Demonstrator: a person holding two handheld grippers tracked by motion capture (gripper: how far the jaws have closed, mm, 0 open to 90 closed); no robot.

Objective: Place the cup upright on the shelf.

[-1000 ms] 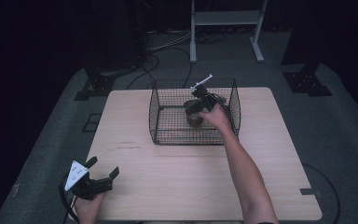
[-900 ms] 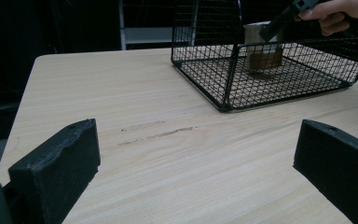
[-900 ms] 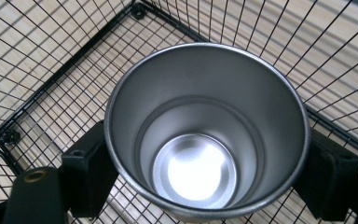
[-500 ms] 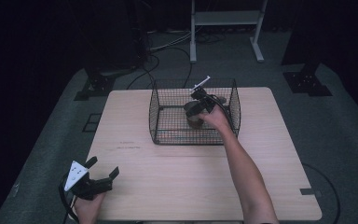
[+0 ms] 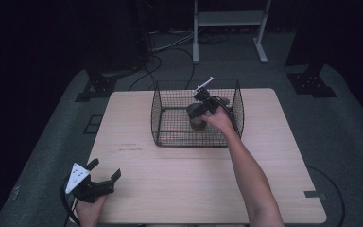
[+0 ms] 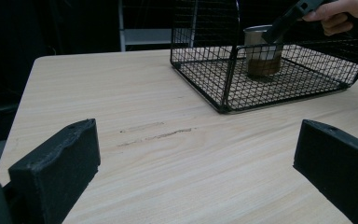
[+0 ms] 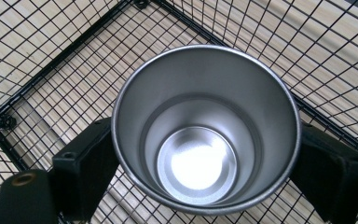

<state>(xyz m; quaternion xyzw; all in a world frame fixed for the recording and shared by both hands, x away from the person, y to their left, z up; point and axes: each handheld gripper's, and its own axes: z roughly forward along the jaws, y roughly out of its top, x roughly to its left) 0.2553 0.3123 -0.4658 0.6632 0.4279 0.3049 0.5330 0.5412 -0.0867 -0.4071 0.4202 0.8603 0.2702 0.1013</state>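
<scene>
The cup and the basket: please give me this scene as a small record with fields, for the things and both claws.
table: light wood
basket: black wire, on the far half of the table
cup: metal, upright inside the basket, empty
right claw: jaws on both sides of the cup, touching its wall
left claw: open, holds nothing, low over the near left part of the table
cup contact: stands on the basket floor, seen in the left gripper view

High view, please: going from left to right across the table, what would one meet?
Left claw → wire basket → metal cup inside it, with the right claw at the cup.
</scene>
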